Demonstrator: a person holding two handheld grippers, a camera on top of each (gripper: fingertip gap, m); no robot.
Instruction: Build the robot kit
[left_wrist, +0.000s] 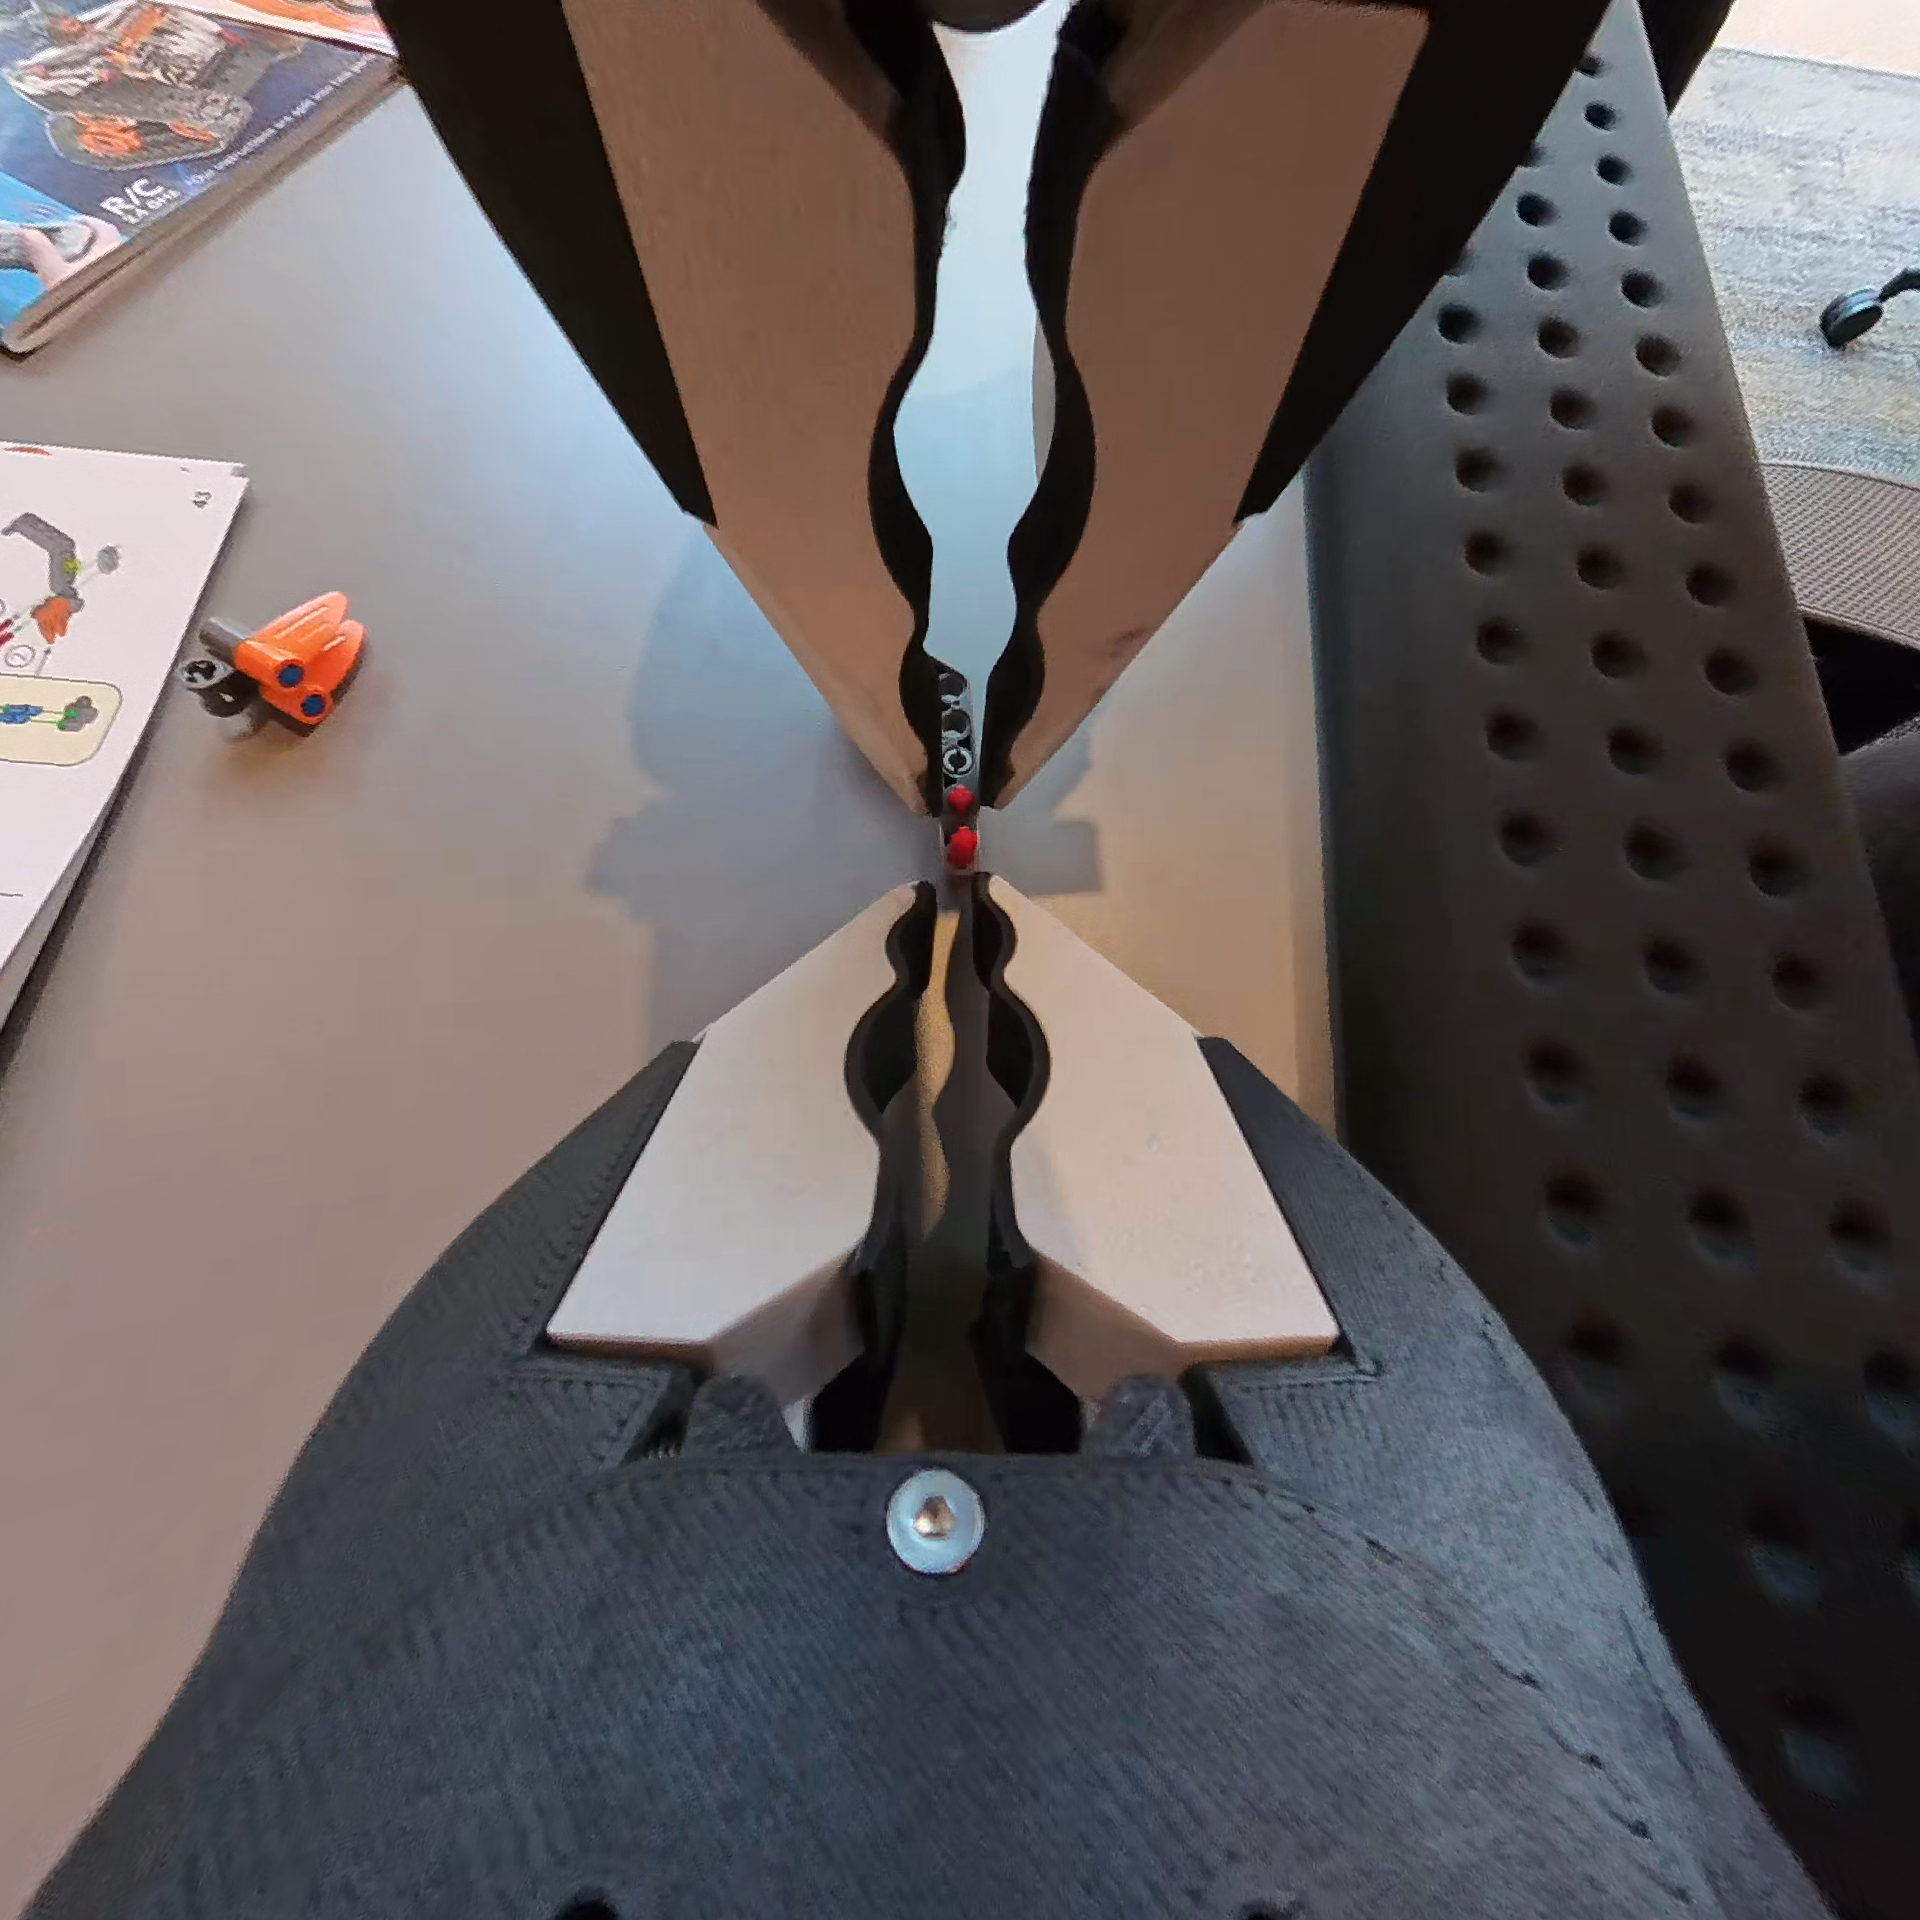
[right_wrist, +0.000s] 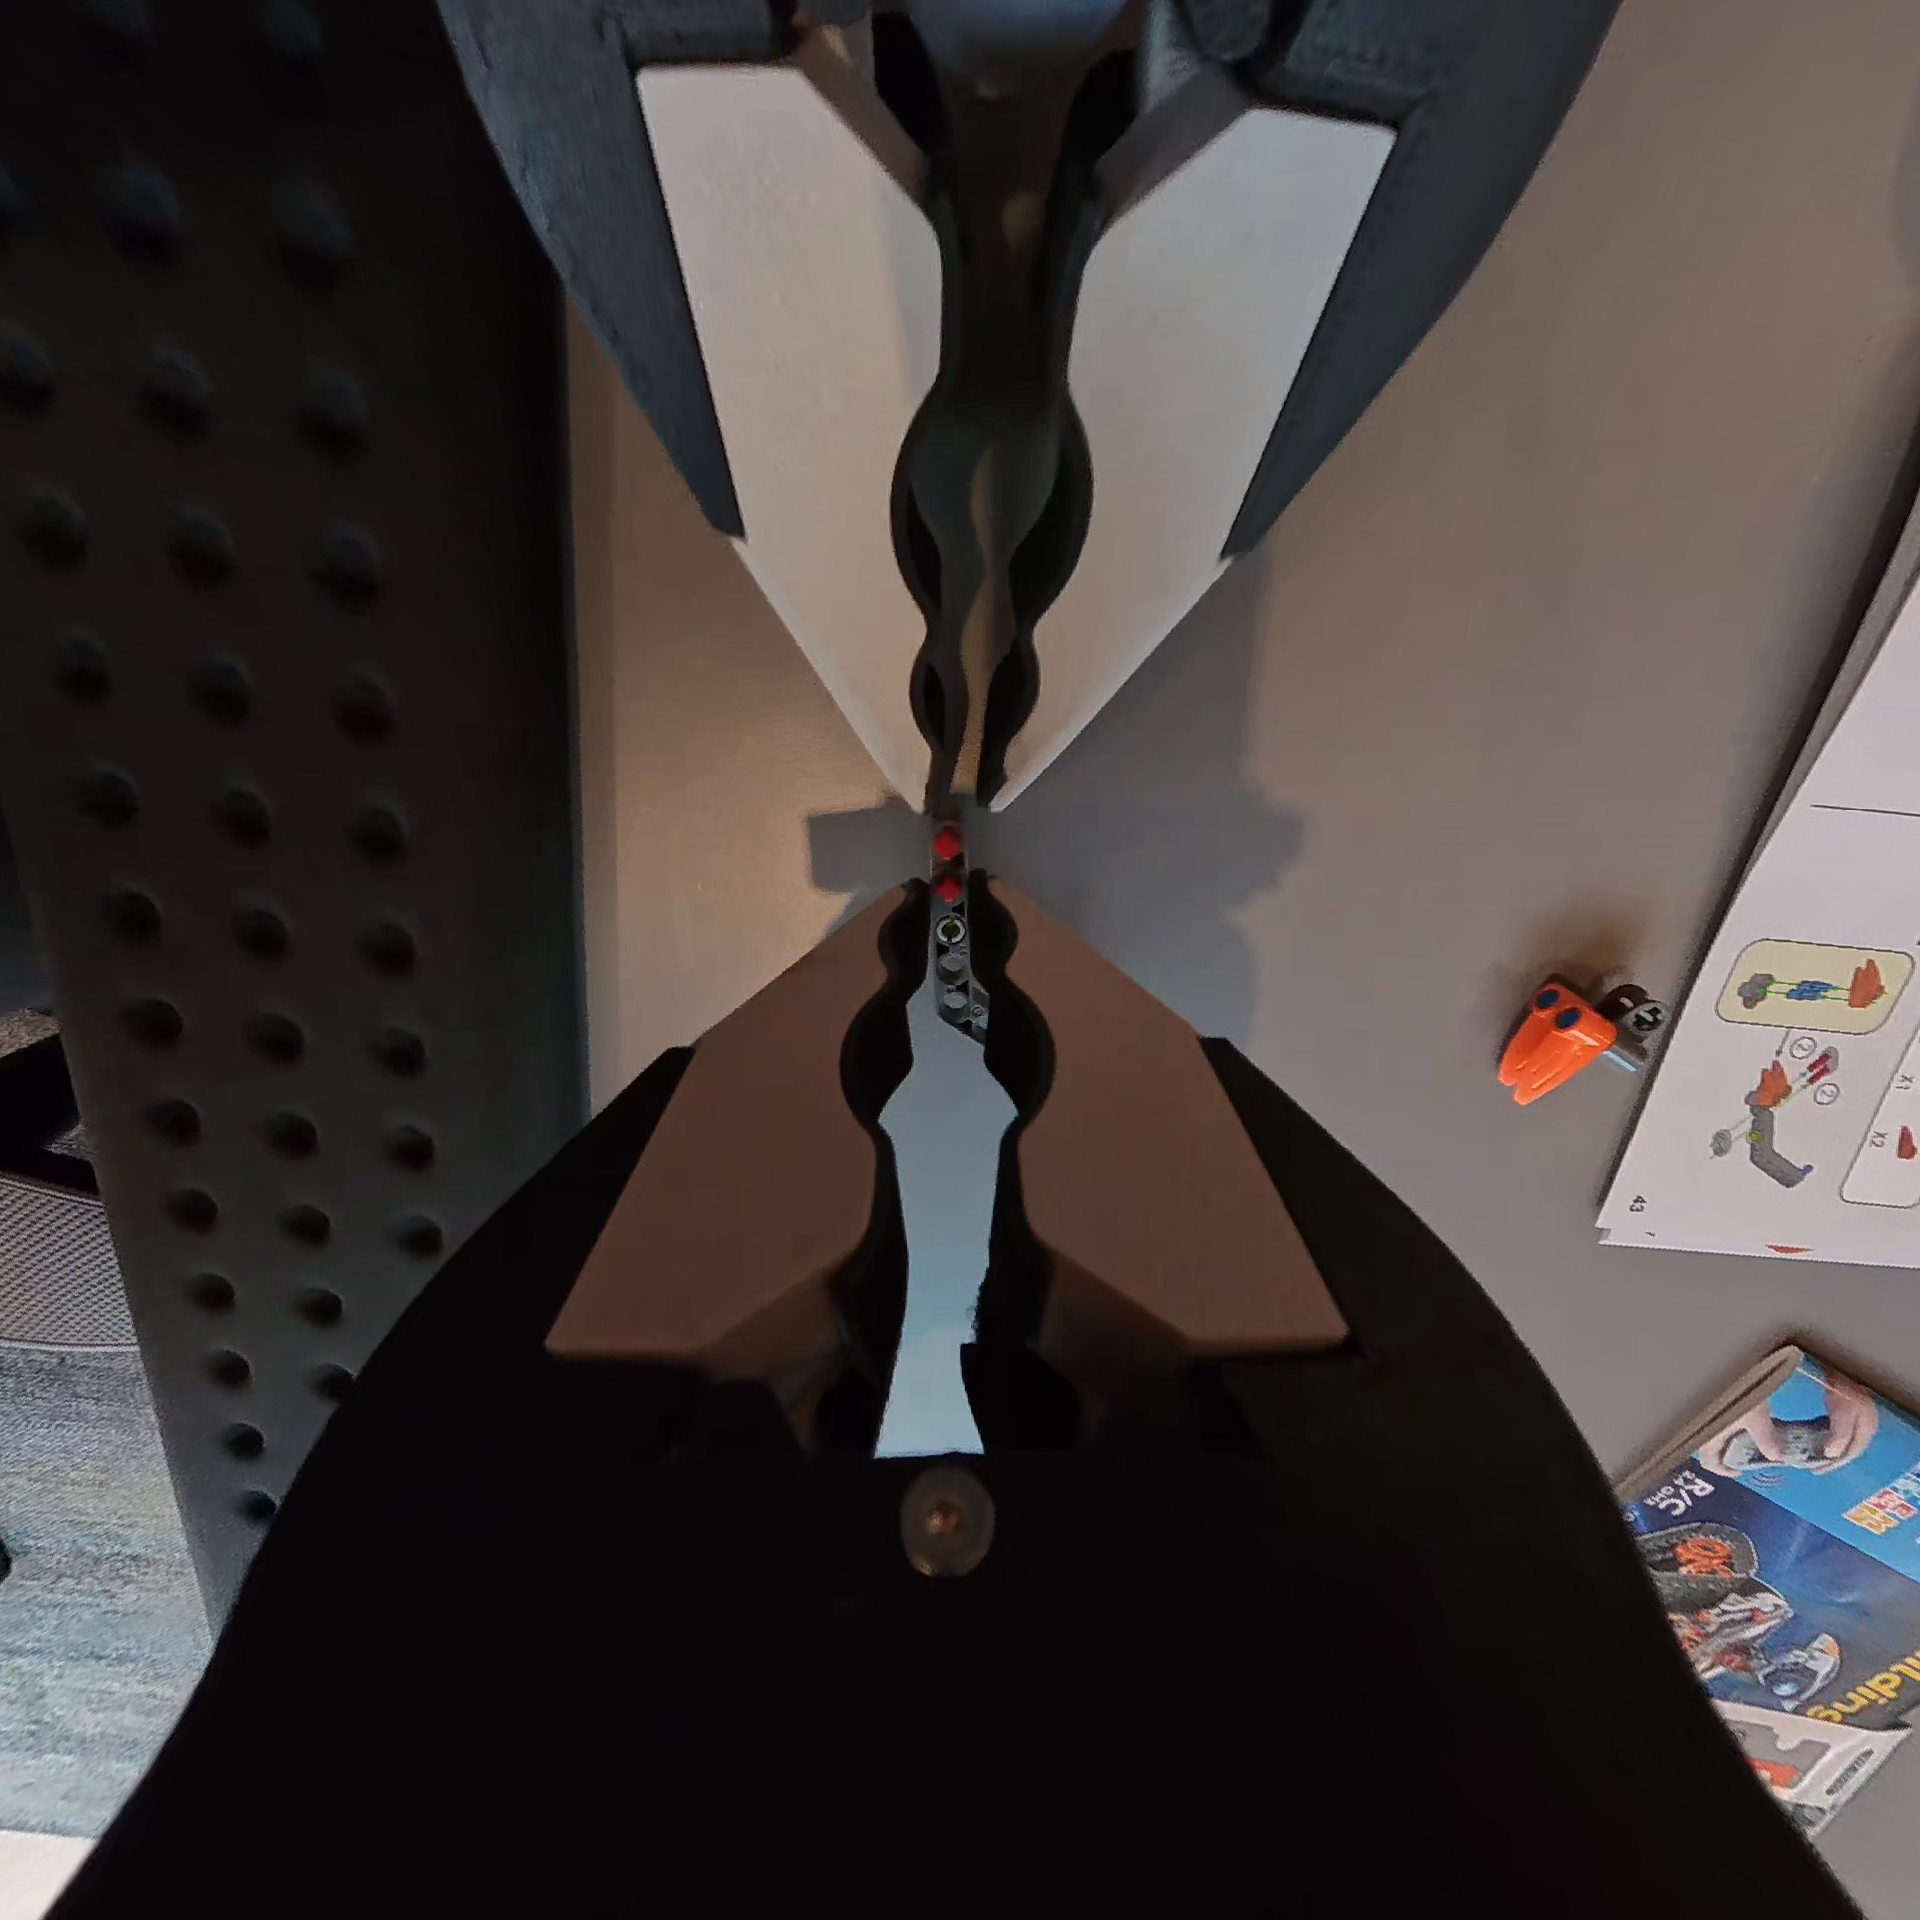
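Observation:
My two grippers meet tip to tip above the grey table (left_wrist: 436, 935). In the right wrist view my right gripper (right_wrist: 951, 883) is shut on a thin grey beam with holes (right_wrist: 951, 966). Two red pins (right_wrist: 945, 844) sit in the beam's end, in the small gap between the two pairs of tips. My left gripper (left_wrist: 953, 886) is closed to the same narrow width on the beam's other end, just past the red pins (left_wrist: 963, 847). The right gripper (left_wrist: 958, 802) faces it from above in the left wrist view, and the left gripper (right_wrist: 956, 805) shows likewise in the right wrist view.
A small orange and black brick assembly (left_wrist: 296, 660) (right_wrist: 1558, 1049) lies on the table beside an open instruction sheet (left_wrist: 83, 727) (right_wrist: 1766, 1039). A blue printed booklet (left_wrist: 156, 135) (right_wrist: 1787, 1558) lies farther off. A black perforated chair back (left_wrist: 1610, 831) (right_wrist: 239, 831) stands along the table edge. Both grippers' tips are close together, under 4 cm apart.

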